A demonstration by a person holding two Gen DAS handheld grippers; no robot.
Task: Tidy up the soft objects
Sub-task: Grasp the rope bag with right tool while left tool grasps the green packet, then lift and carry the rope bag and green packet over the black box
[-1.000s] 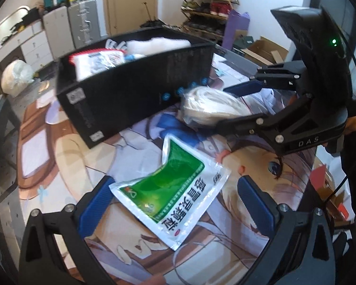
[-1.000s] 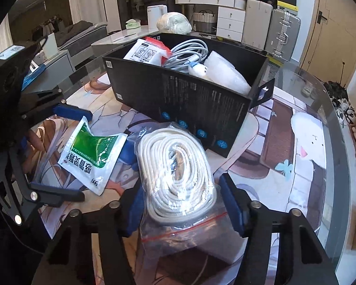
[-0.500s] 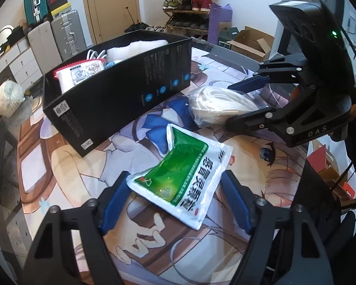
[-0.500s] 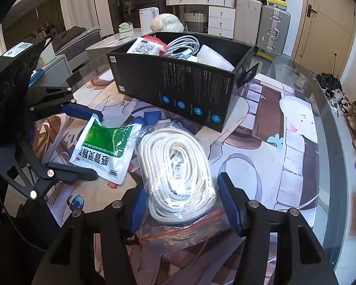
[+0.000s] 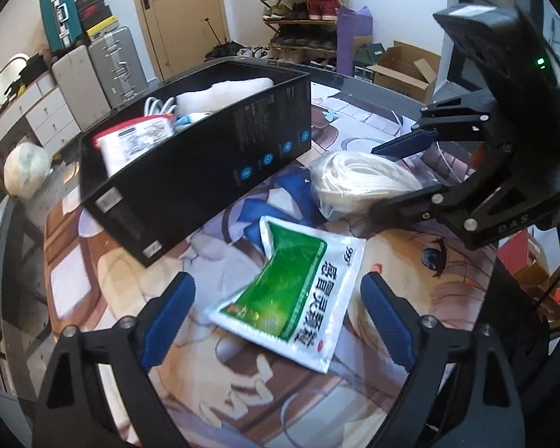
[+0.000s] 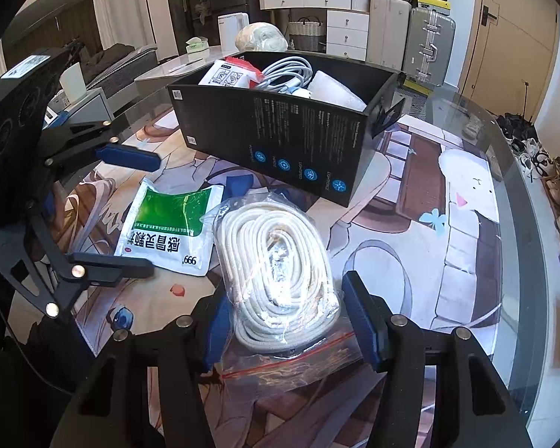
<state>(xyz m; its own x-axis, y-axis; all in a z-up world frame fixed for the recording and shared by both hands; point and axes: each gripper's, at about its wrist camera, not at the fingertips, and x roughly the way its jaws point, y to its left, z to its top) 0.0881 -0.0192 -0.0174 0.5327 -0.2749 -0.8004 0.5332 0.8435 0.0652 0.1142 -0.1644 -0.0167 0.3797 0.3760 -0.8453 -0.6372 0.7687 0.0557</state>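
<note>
A green and white medicine packet (image 5: 295, 291) (image 6: 170, 229) lies on the printed mat. My left gripper (image 5: 276, 315) is open, its blue pads on either side of the packet without touching it. A clear zip bag of coiled white cord (image 6: 280, 272) (image 5: 358, 183) lies to the packet's right. My right gripper (image 6: 289, 323) is open around the bag's near end. A black box (image 5: 205, 156) (image 6: 298, 149) stands behind both, holding a red and white pack (image 6: 227, 72), white cables and a white soft bundle.
The printed mat (image 6: 448, 224) covers a round glass table whose edge (image 6: 522, 261) curves along the right. A white bag (image 5: 26, 171) sits beyond the box. Suitcases, drawers and a shoe rack stand around the room.
The left gripper has drawn closer over the green packet, which now lies between its pads. The right gripper has stayed around the cord bag; the box looks farther away.
</note>
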